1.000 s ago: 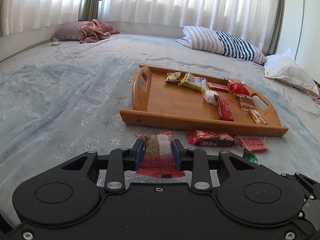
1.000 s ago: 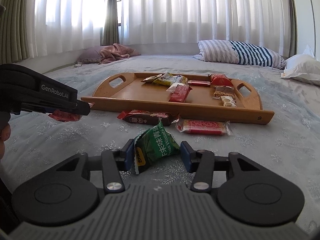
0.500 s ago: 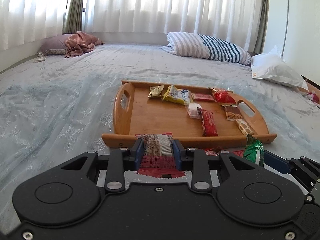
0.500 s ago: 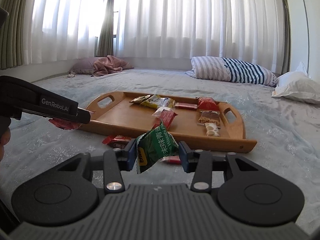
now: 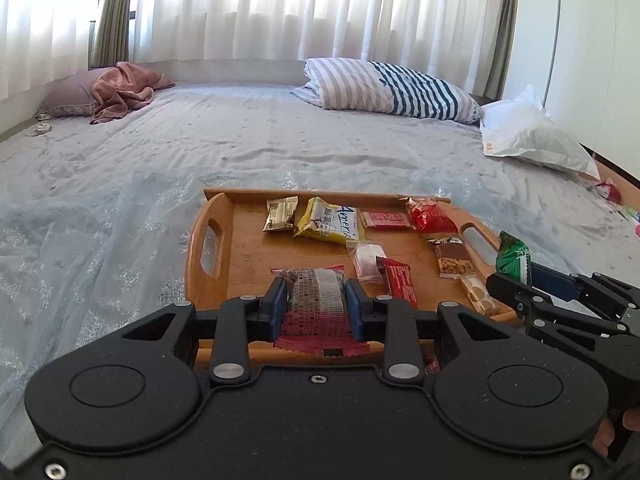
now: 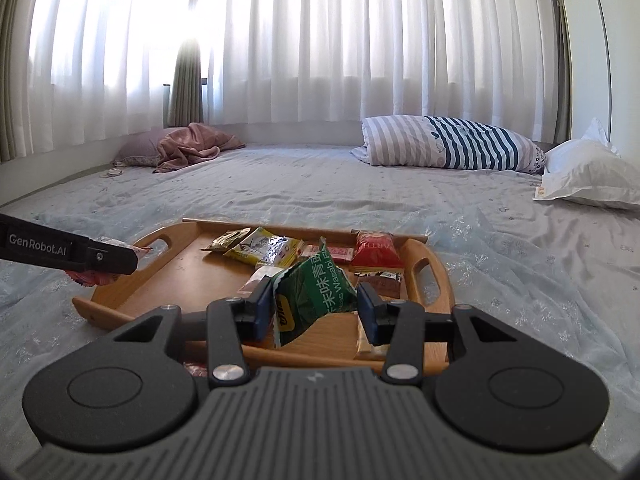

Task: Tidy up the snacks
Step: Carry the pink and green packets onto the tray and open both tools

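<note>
I am looking across a wide bed [image 5: 280, 152] with a pale blue cover. On it sits a wooden tray [image 5: 208, 248] where about nine snacks already lie, mostly in a loose row along its far side. By my judgement the sorting is well along; a scrap of red wrapper below the tray's near rim suggests a little is left on the bed. My left gripper [image 5: 316, 306] is clamped on a red biscuit packet [image 5: 316, 300], its long axis pointing away from me over the tray's near edge. My right gripper [image 6: 316, 306] grips a green wasabi packet [image 6: 316, 292], tilted, top corner up.
</note>
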Motion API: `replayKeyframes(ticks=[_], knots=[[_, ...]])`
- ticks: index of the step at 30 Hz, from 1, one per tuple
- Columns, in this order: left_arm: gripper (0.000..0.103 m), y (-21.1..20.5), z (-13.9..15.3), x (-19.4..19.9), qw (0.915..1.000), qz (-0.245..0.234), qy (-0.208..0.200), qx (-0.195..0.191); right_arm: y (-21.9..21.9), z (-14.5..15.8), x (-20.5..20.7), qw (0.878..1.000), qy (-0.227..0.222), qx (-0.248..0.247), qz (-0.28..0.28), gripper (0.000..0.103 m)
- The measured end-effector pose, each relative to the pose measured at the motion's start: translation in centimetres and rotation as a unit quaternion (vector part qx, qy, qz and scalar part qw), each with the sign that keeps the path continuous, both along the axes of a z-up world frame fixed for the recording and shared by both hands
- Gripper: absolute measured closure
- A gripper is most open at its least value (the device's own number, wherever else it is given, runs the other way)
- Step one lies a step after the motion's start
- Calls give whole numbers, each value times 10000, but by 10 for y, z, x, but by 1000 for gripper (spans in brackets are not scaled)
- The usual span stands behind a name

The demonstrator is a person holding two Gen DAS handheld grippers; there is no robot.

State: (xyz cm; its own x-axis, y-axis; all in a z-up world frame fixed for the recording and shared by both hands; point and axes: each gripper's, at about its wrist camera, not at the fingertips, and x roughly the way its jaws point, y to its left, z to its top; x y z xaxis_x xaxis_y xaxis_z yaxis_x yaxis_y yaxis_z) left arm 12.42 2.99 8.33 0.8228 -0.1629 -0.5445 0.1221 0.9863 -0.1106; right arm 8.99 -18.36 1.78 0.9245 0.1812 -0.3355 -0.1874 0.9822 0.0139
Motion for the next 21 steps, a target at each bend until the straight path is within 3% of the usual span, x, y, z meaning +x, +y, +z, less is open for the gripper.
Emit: replayKeyframes(ticks=[9,21], knots=[[73,-6,-4,40,9998,61,117,127,-6,4,35,9999,156,-68,-9,55],[73,-1,-18,103,9983,133,551,-164,-10,7,95,9979,606,-189,135,54]])
